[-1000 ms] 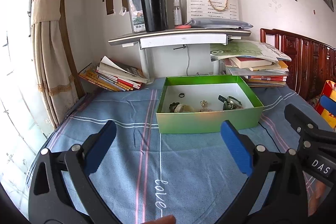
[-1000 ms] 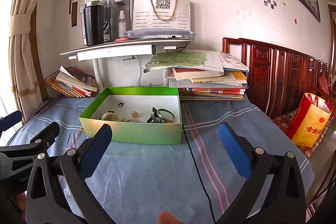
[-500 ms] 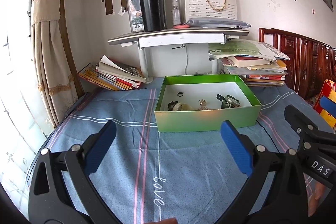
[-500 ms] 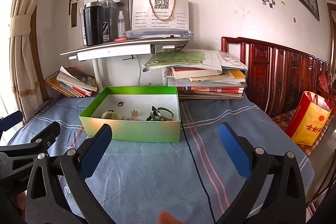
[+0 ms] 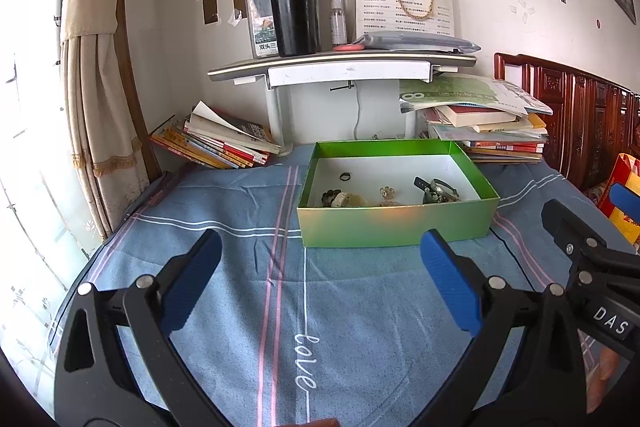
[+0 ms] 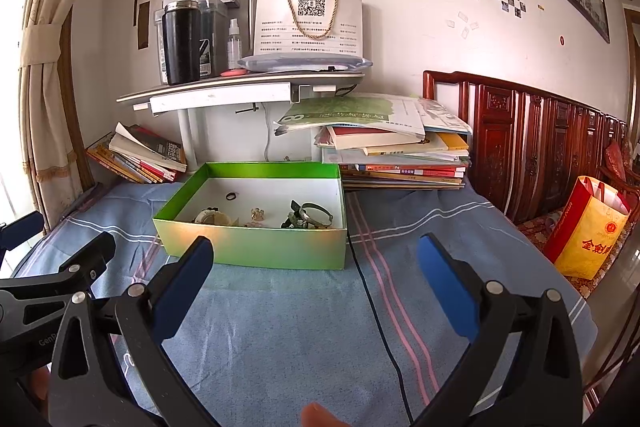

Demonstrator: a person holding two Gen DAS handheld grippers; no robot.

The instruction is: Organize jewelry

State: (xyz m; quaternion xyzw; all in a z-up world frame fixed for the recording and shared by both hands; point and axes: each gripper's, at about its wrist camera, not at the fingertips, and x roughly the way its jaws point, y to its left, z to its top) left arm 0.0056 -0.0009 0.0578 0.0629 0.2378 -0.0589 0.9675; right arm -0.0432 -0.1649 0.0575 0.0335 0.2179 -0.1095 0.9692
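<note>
Both tongs stand with blue-padded fingers wide apart and nothing between them. Left gripper (image 5: 320,267) and right gripper (image 6: 314,265) hang side by side above the blue striped cloth (image 5: 240,307), short of the shallow green cardboard box with a white inside (image 5: 396,227).

Key relation: the box lies ahead of both tongs, past the fingertips, not touching either. From the left tongs it sits ahead and off to the right; its near wall lines up roughly with the right-hand pad. From the right tongs it sits ahead and to the left, near wall just beyond the left-hand pad (image 6: 182,291). So it lies about midway between the two. Which arm is nearer cannot be told.

Box long axis runs crosswise to the line of both tongs.

Contents, all on the box floor:
- small dark ring (image 6: 231,195), toward the far wall, alone
- pale bracelet-like cluster (image 6: 208,215), close behind the near wall, left part
- small gold-coloured piece (image 6: 258,213), middle
- dark watch with a metal band (image 6: 310,217), right part, close to the right wall

Judgement: the watch falls more to the right tongs' side and the pale cluster more to the left tongs' side. Any pick calls for reaching forward and over the near wall, then down.

Thin black cable (image 6: 376,311) runs along the cloth from the box's right near corner, between the right tongs' fingers; a snag risk.
</note>
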